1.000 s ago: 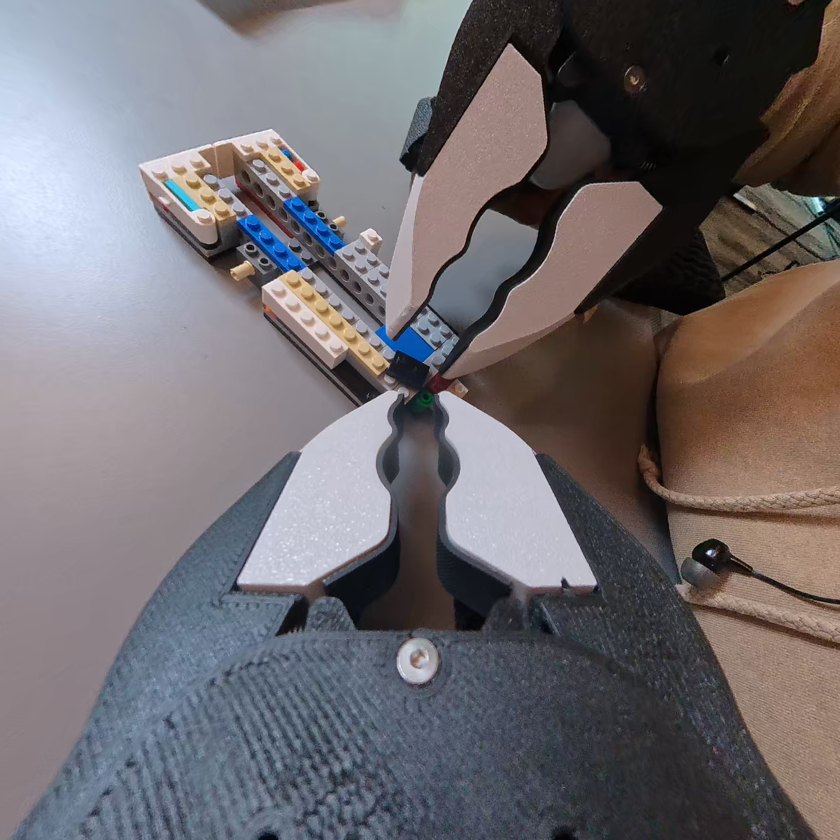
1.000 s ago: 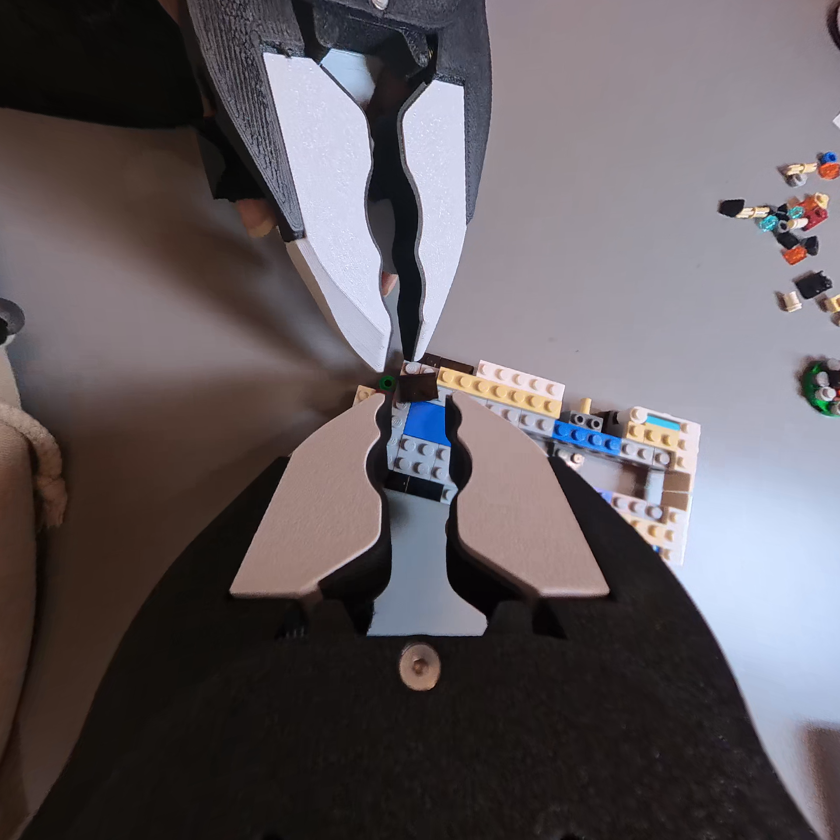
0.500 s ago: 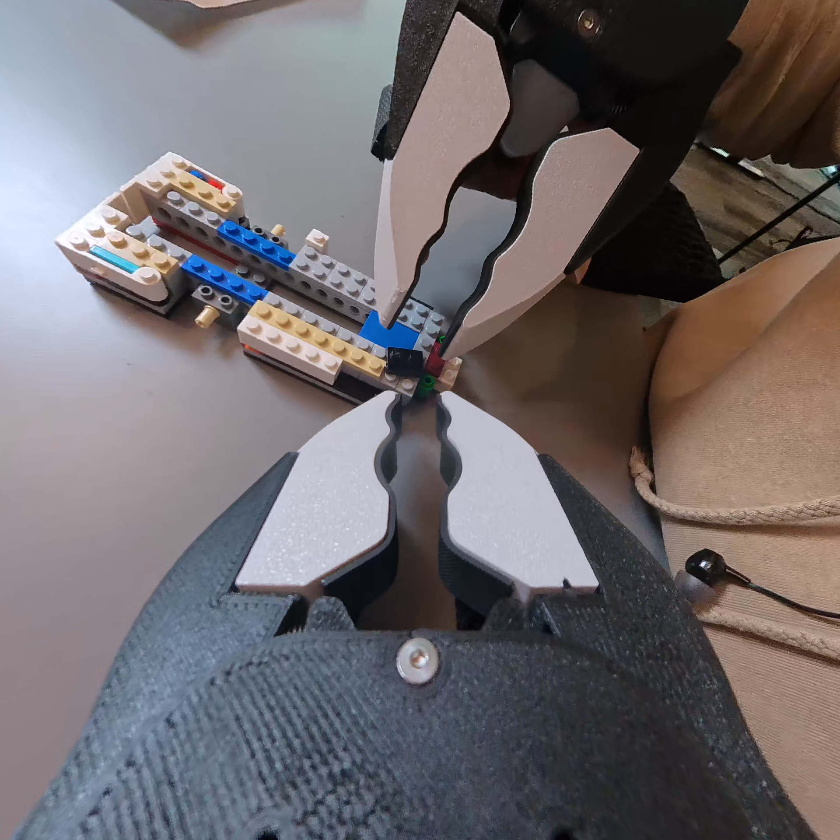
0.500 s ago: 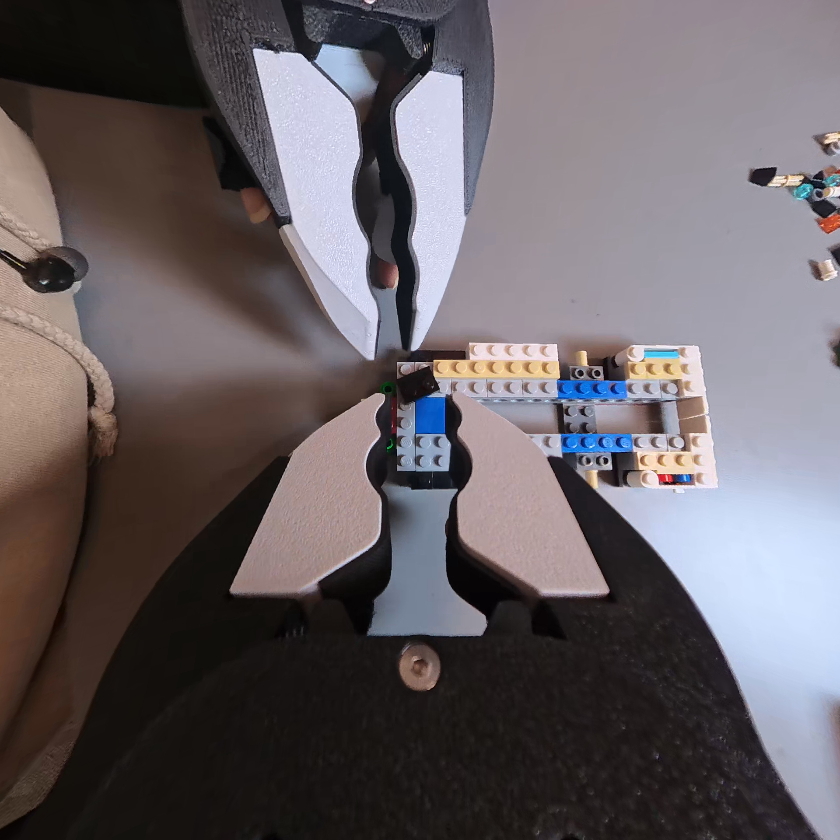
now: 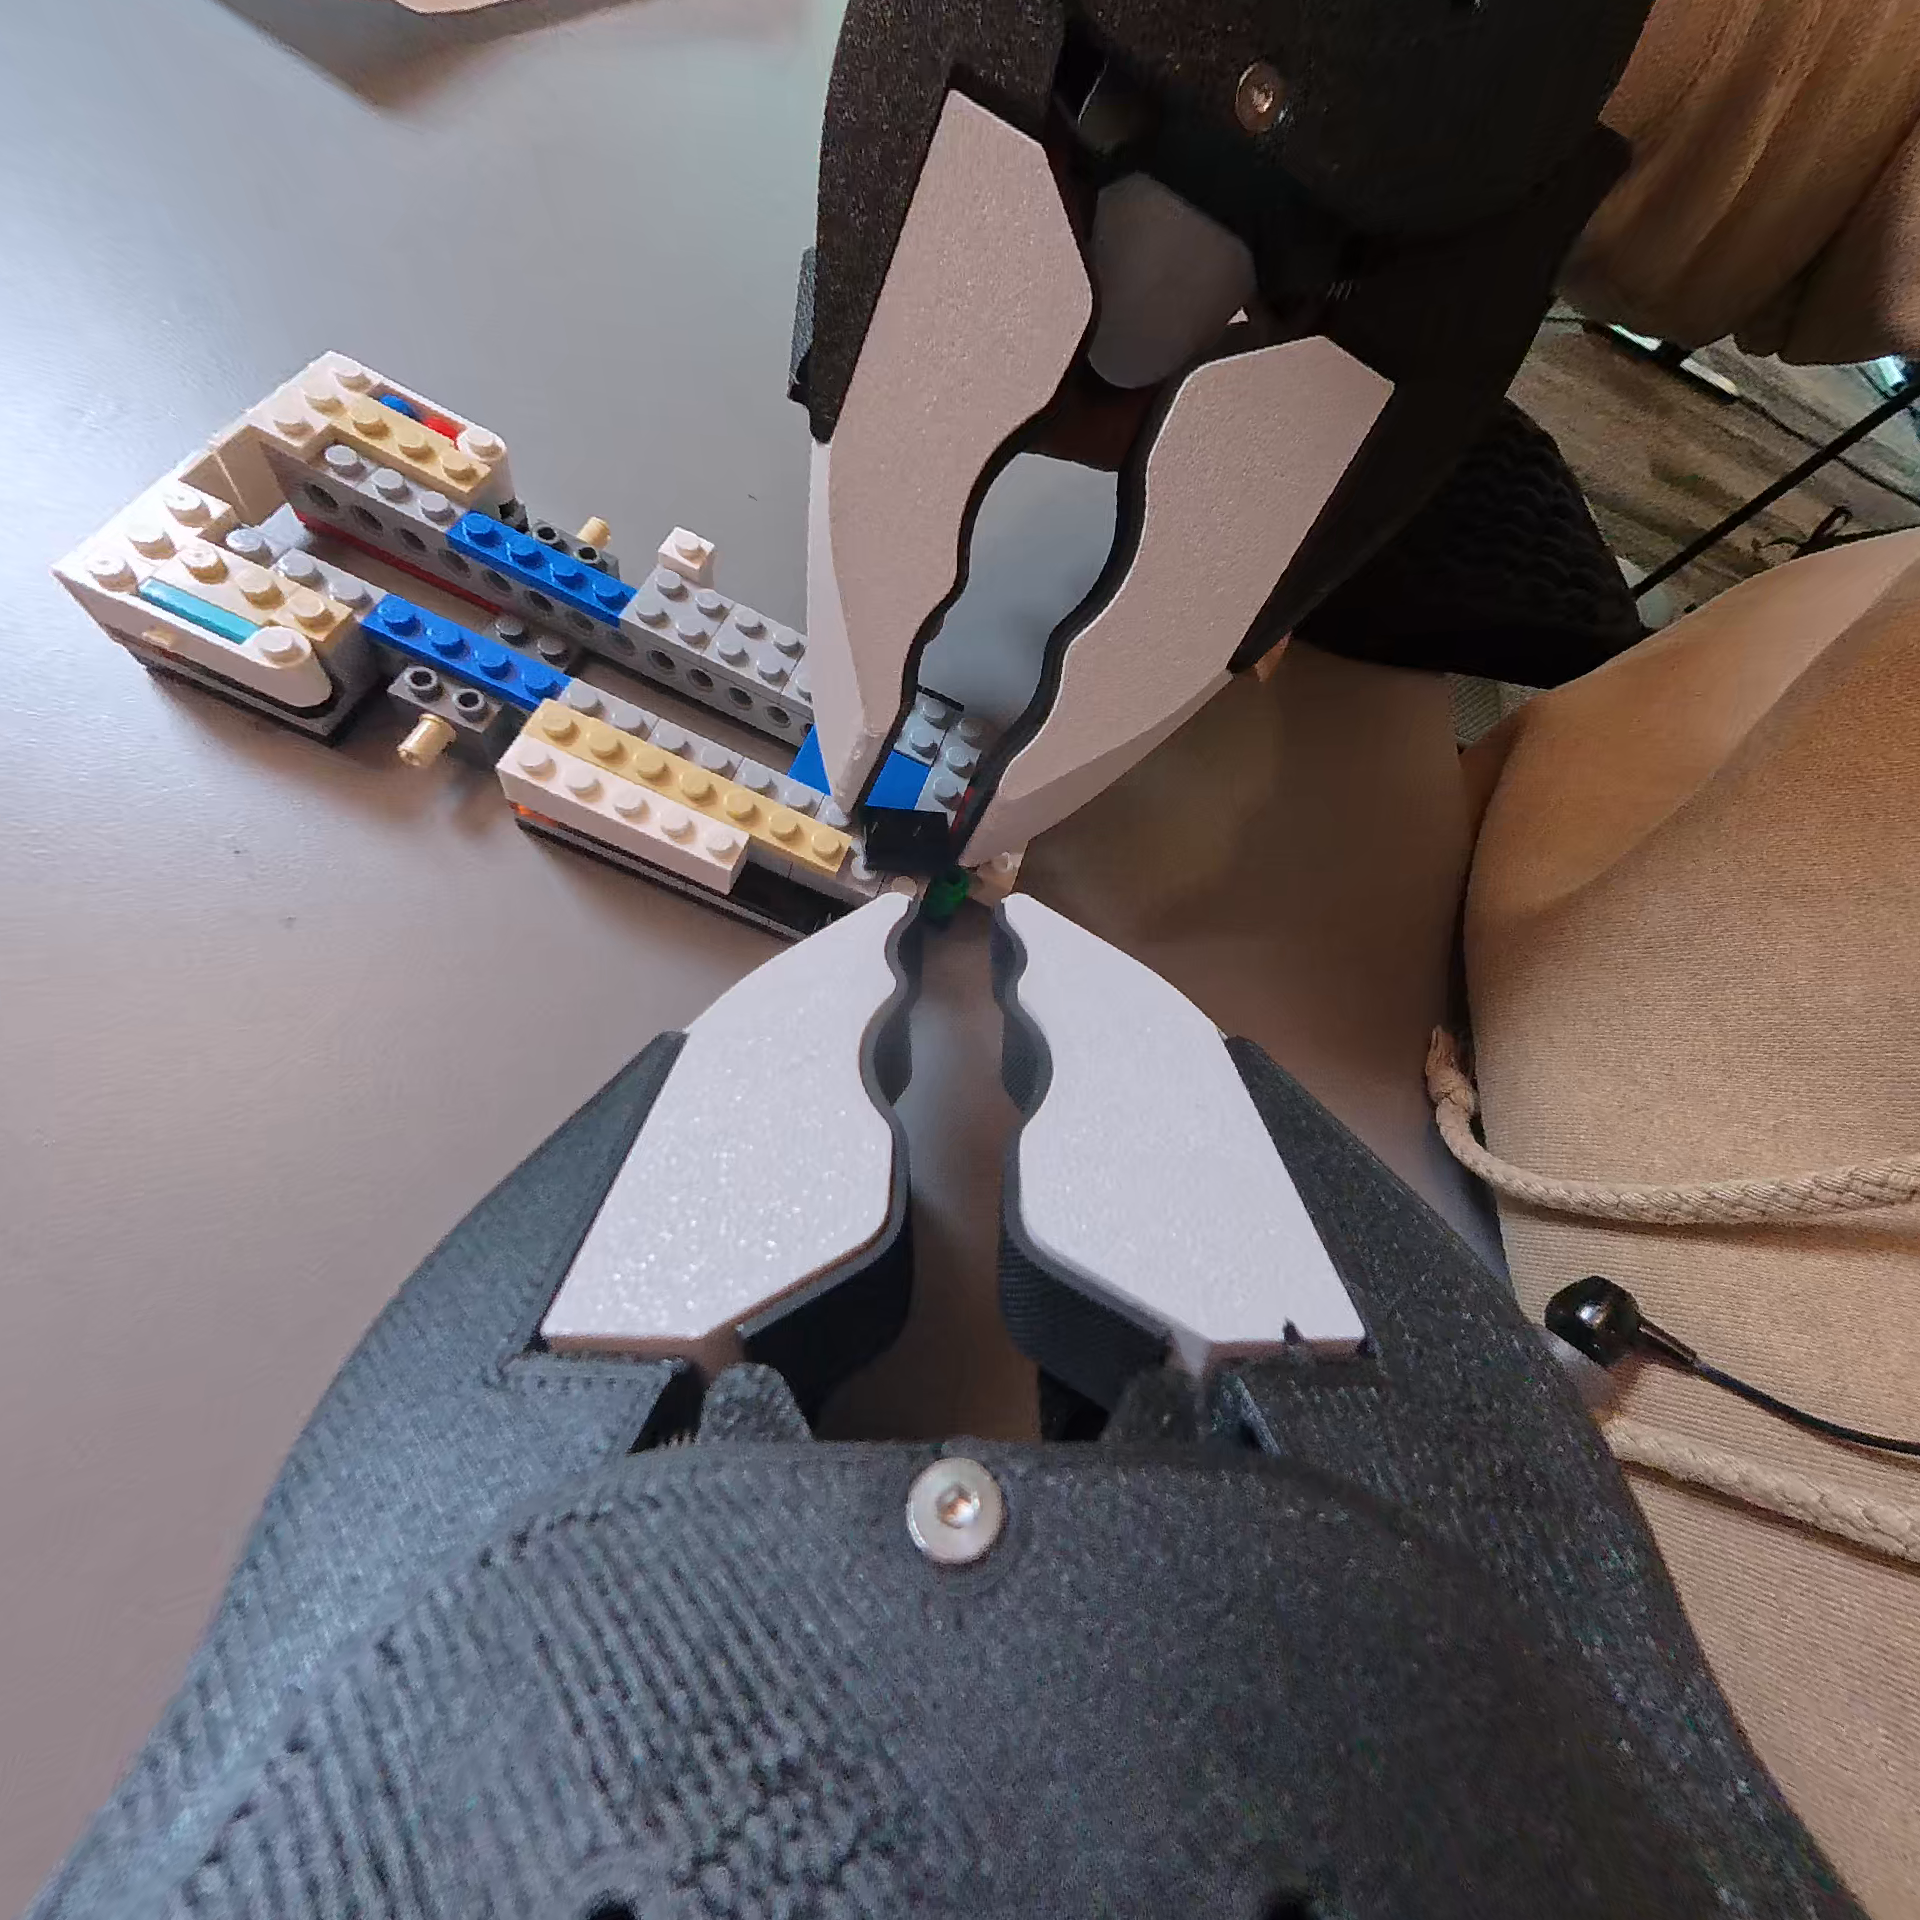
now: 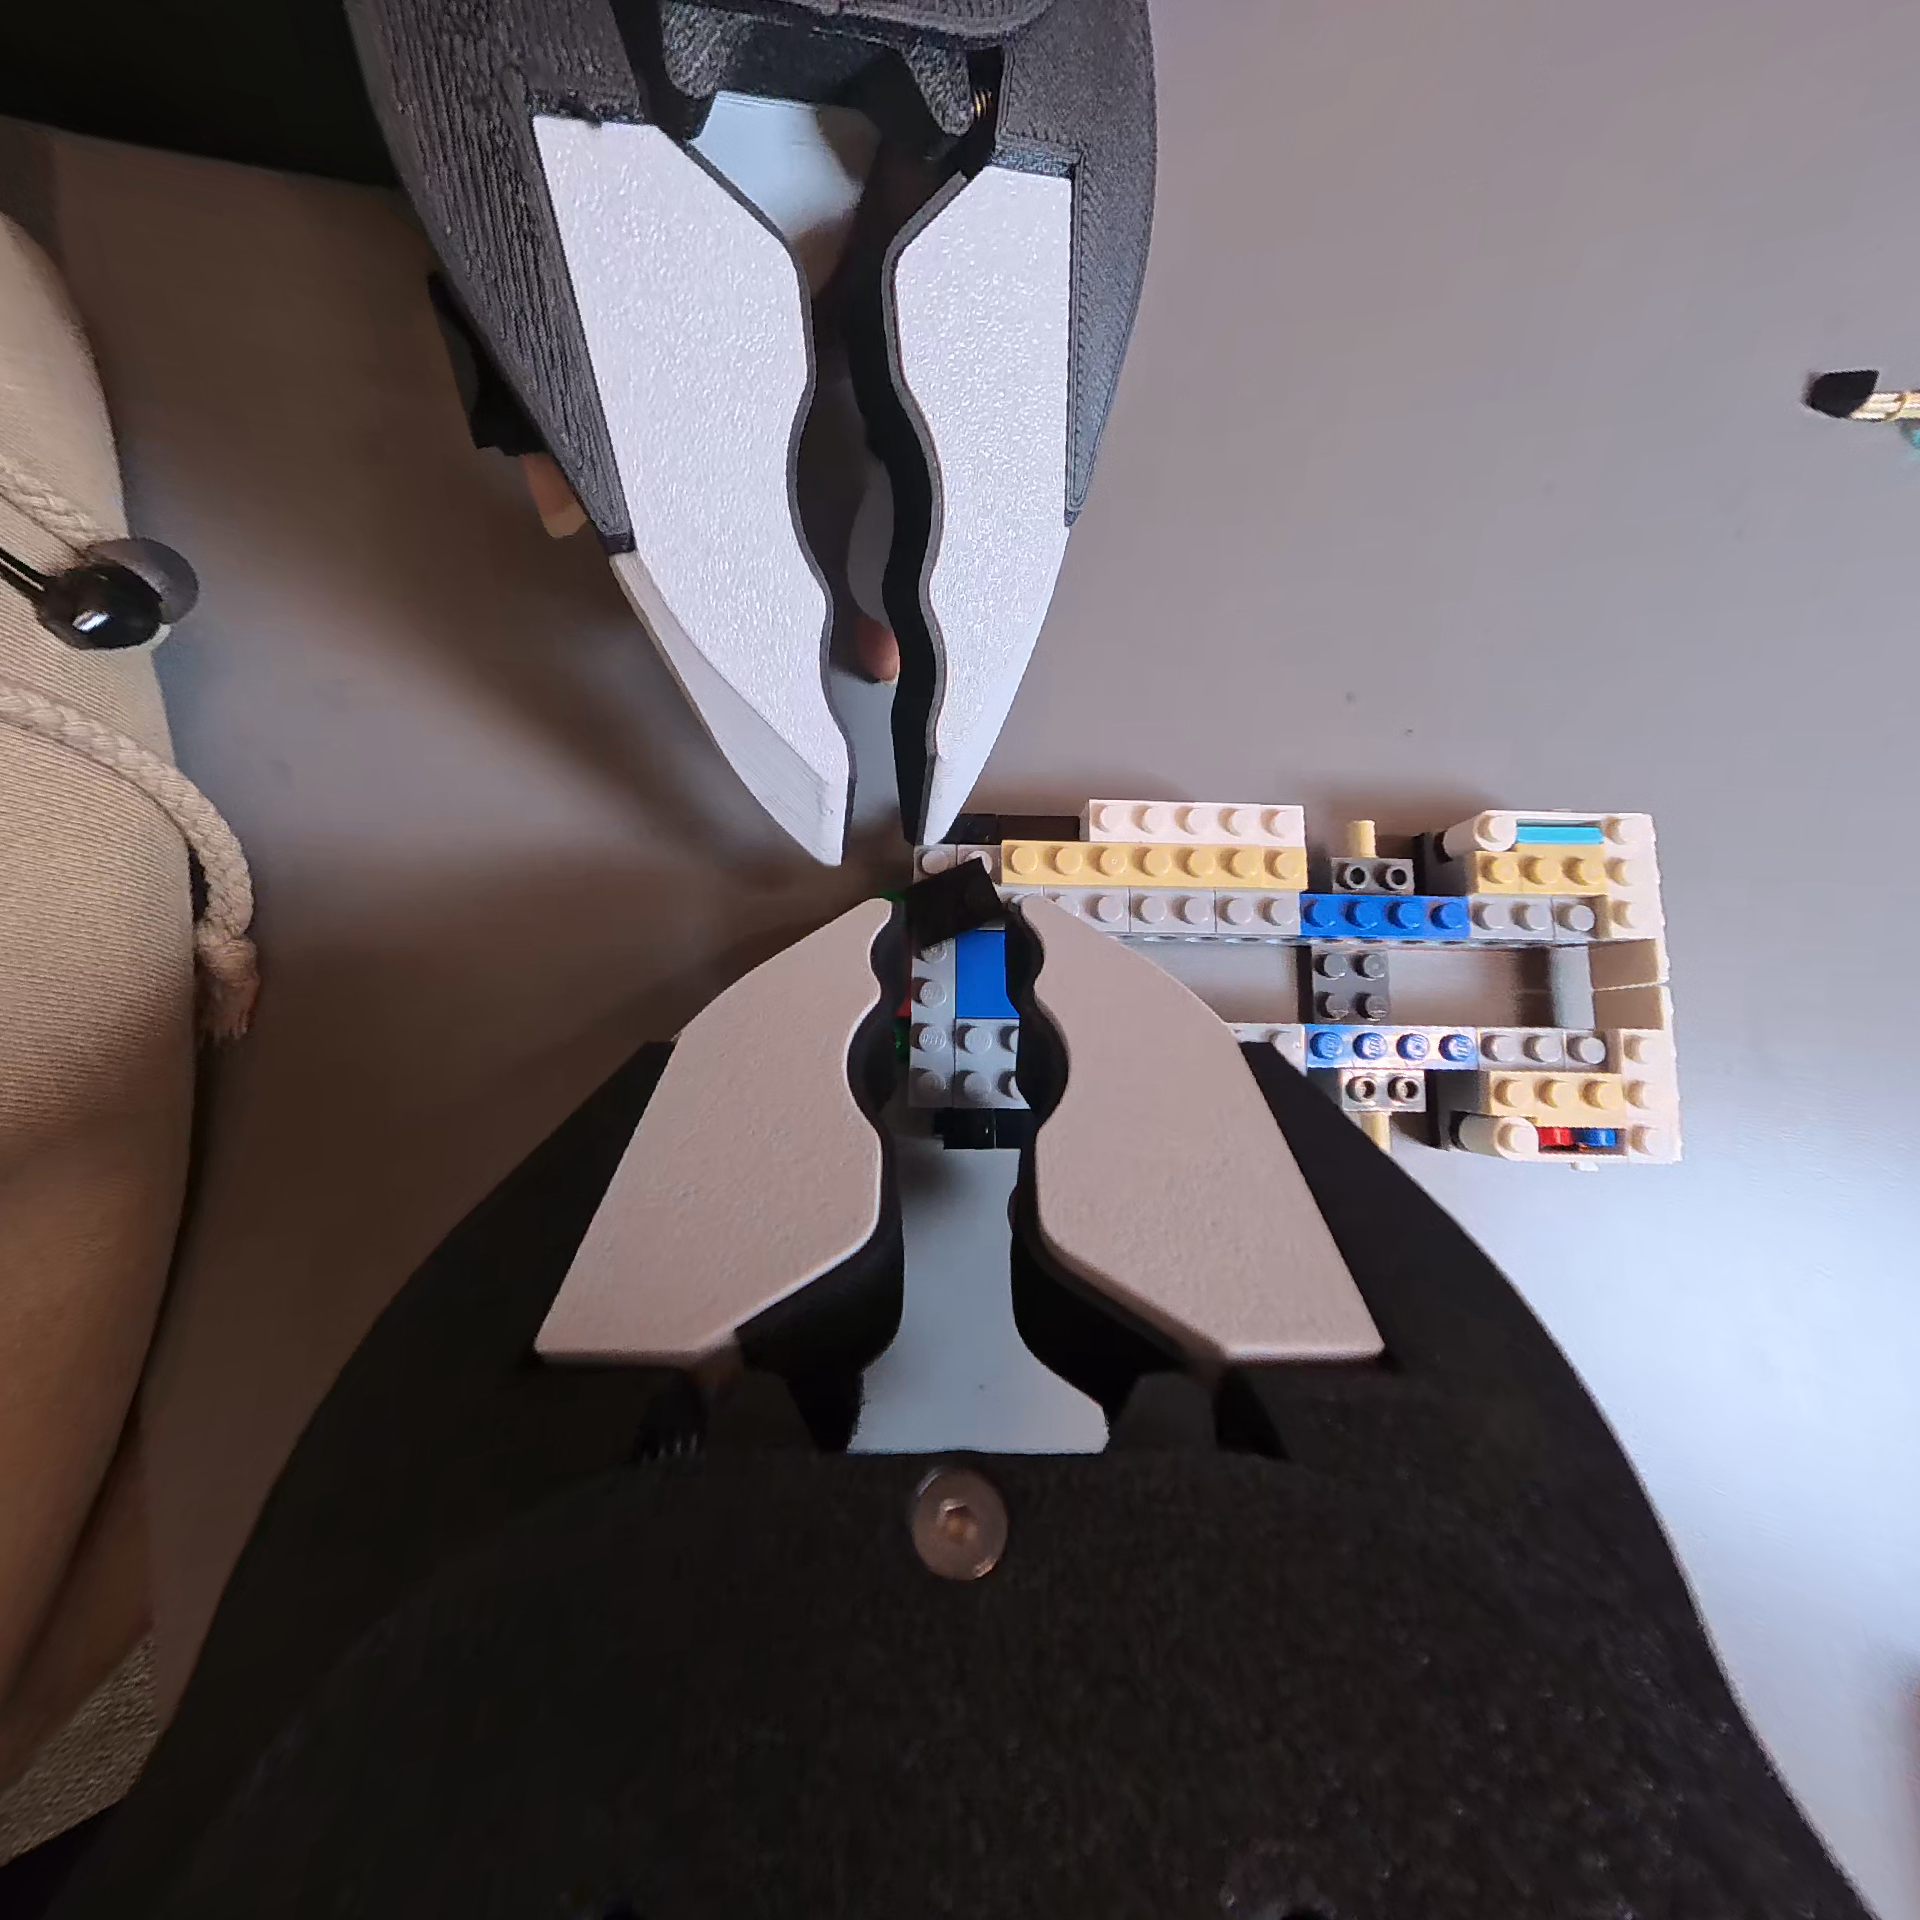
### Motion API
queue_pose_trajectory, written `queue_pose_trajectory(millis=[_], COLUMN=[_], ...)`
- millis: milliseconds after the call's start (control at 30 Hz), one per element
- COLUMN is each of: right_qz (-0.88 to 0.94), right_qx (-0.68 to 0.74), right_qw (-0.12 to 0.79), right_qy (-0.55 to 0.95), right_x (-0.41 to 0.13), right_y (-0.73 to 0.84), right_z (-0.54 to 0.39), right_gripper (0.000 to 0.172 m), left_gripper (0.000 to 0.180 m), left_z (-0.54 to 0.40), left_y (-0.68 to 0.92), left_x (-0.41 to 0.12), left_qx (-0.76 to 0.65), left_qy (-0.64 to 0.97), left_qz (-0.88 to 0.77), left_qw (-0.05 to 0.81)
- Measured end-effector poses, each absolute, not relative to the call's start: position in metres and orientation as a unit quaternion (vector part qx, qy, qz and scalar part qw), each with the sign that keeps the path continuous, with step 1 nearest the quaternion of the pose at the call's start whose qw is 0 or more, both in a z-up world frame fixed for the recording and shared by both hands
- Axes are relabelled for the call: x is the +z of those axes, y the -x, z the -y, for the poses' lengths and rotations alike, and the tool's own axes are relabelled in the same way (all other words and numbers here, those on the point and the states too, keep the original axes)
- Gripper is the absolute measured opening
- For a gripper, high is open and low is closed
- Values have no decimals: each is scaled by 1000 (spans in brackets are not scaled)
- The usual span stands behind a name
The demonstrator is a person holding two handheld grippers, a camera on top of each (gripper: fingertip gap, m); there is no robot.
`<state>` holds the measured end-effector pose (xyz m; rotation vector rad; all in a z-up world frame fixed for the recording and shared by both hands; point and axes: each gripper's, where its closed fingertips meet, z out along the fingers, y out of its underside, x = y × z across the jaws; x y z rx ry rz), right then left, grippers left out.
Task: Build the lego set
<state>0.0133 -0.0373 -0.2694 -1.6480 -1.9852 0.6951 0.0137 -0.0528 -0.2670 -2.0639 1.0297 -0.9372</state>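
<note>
Open grey table (image 6: 1455,468) is lying beyond the brick model (image 6: 1195,862). A person's beige sleeve (image 6: 73,935) is crowding the model's near end, where both grippers' fingertips are converging.

Likely a home: toy-brick model (image 6: 1288,977) on grey table (image 6: 1455,416)

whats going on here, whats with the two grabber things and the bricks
A person in a beige hoodie holds two handheld grippers over a flat toy-brick model on a grey table. The right gripper straddles the model's near end, a small black piece lying crooked between its fingertips. The left gripper points at that same end with a narrow gap between its fingertips, a small green stud just ahead of them. A few loose small pieces lie further off.
</note>
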Motion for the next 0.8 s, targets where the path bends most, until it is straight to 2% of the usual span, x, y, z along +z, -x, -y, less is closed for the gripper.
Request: queue_pose_trajectory(millis=[433,800], right_qz=[683,681], right_qx=[265,259], right_qw=[266,266], right_qy=[627,631], right_x=[-265,-268], right_y=[-5,-6], right_z=[37,39], right_gripper=[18,18], left_gripper=[19,18], left_z=[45,40], left_y=[-7,-6], left_x=[-266,-269], left_qx=[-306,-260], left_qy=[778,764], left_qz=[-414,-447], left_qw=[359,386])
